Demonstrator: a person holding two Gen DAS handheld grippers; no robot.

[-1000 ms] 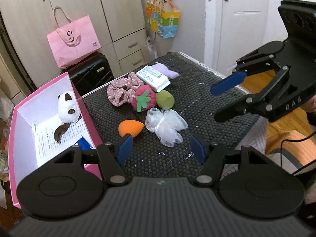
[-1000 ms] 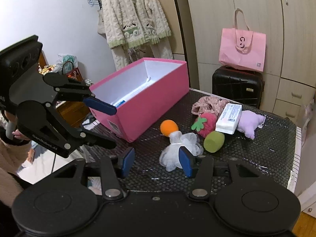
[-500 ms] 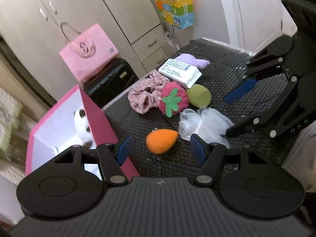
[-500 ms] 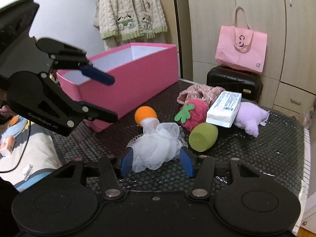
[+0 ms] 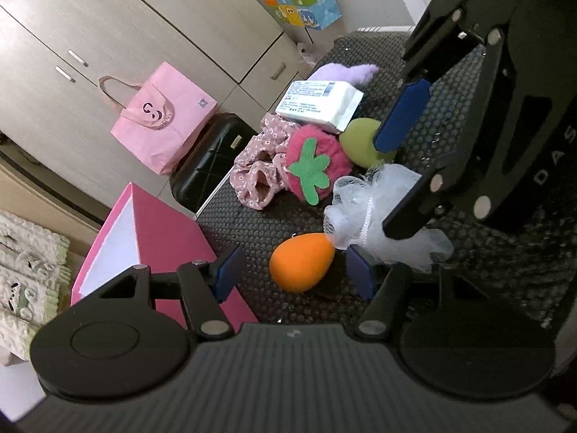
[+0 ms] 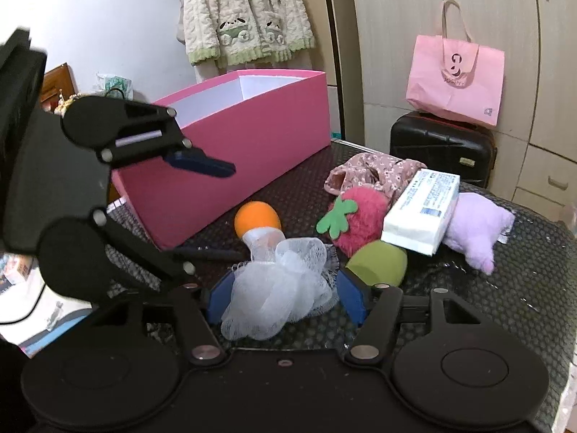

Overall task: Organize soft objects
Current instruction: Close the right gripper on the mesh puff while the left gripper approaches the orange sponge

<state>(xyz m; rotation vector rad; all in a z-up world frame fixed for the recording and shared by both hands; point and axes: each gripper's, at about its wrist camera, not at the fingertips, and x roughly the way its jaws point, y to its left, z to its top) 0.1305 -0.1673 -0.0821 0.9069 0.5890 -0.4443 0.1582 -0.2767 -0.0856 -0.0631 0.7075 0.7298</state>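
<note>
Soft things lie on a black mat [image 5: 487,252]: an orange sponge [image 5: 301,261], a white mesh pouf [image 6: 281,285], a pink strawberry plush [image 5: 312,167], a green sponge [image 6: 377,263], a floral scrunchie [image 5: 258,166], a white tissue pack [image 6: 422,209] and a lilac plush [image 6: 476,227]. My left gripper [image 5: 294,278] is open with the orange sponge between its fingers. My right gripper [image 6: 286,297] is open around the pouf, which fills the gap. The pink box [image 6: 252,140] stands open at the left.
A black suitcase [image 6: 443,148] with a pink paper bag [image 6: 456,79] stands behind the table, before beige cabinets. A knitted cardigan [image 6: 245,11] hangs on the wall. The two grippers are close together over the mat.
Both grippers have moved down and in toward the pile. The left now brackets the orange sponge and the right now brackets the pouf. Both stay open.
</note>
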